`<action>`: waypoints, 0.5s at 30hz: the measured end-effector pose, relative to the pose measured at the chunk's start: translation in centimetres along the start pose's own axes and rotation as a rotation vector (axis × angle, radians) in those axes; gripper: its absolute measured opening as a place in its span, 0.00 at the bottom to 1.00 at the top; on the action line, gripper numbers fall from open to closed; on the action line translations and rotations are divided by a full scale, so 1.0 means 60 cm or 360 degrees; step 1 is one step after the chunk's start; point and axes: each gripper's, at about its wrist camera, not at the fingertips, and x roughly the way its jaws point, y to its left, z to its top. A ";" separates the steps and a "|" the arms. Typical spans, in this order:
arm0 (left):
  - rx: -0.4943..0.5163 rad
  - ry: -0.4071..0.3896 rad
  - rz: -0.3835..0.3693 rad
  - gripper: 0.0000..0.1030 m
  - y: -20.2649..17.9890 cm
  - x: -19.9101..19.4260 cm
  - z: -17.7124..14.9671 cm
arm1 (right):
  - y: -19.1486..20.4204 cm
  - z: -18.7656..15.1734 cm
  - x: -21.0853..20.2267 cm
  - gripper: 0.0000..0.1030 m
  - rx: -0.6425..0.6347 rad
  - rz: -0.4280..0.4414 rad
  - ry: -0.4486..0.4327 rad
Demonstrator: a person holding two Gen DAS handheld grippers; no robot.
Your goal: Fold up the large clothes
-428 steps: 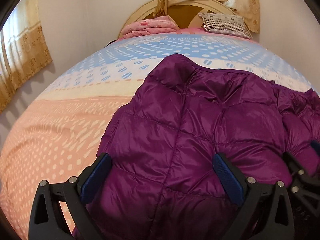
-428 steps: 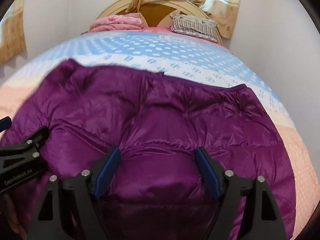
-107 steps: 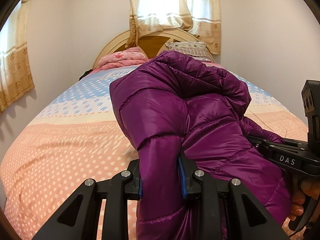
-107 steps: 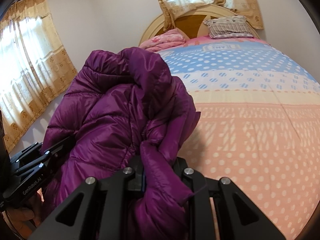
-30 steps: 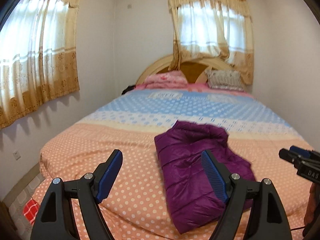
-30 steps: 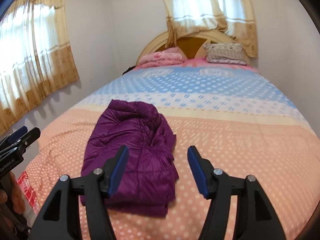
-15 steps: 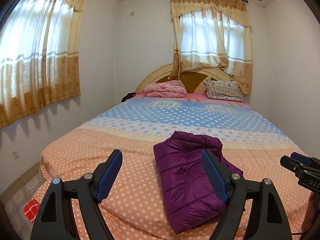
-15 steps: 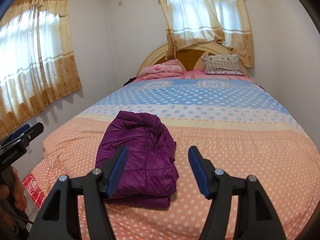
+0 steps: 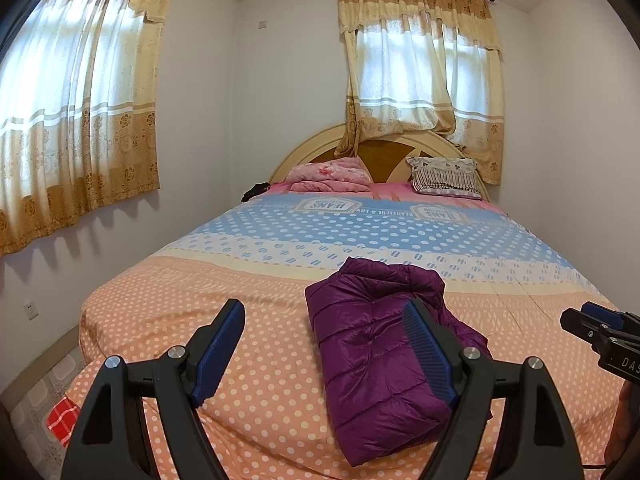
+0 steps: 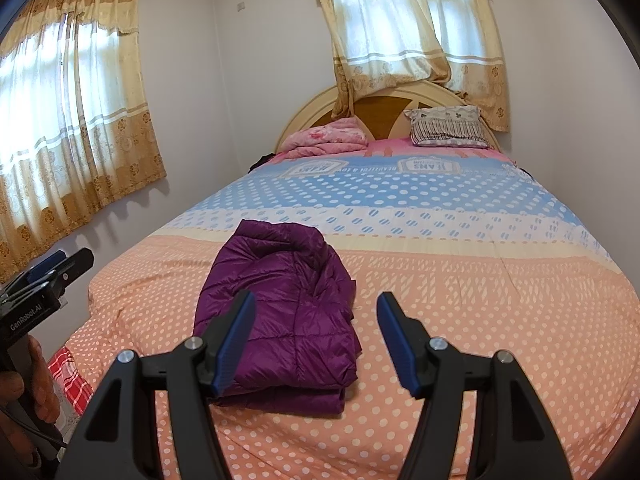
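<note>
The bed, spread with a dotted orange and blue cover, carries the folded purple puffer jacket on its orange near end. Well behind it lie a pink quilt and a striped pillow. The left gripper and right gripper hover apart from the jacket, jaws spread, grasping nothing.

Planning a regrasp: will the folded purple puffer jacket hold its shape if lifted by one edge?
Probably not. The purple puffer jacket looks soft and quilted, so layers would likely flop open. Its shiny shell suggests slippery. Puffy bulk suggests light for its size.
</note>
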 end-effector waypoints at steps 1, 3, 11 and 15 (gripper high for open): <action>0.0002 0.0000 0.0000 0.79 0.000 0.000 0.000 | 0.001 0.000 0.000 0.64 0.0001 0.0000 0.0000; 0.0000 0.0000 0.0002 0.79 0.000 -0.001 -0.001 | 0.005 0.000 0.001 0.64 0.0002 0.0002 0.0001; 0.0002 0.0002 0.0001 0.79 -0.001 -0.001 -0.001 | 0.007 -0.003 0.002 0.64 0.0008 0.0011 0.0007; 0.0004 0.0003 0.0001 0.79 -0.002 0.000 -0.001 | 0.007 -0.004 0.003 0.64 0.0010 0.0013 0.0011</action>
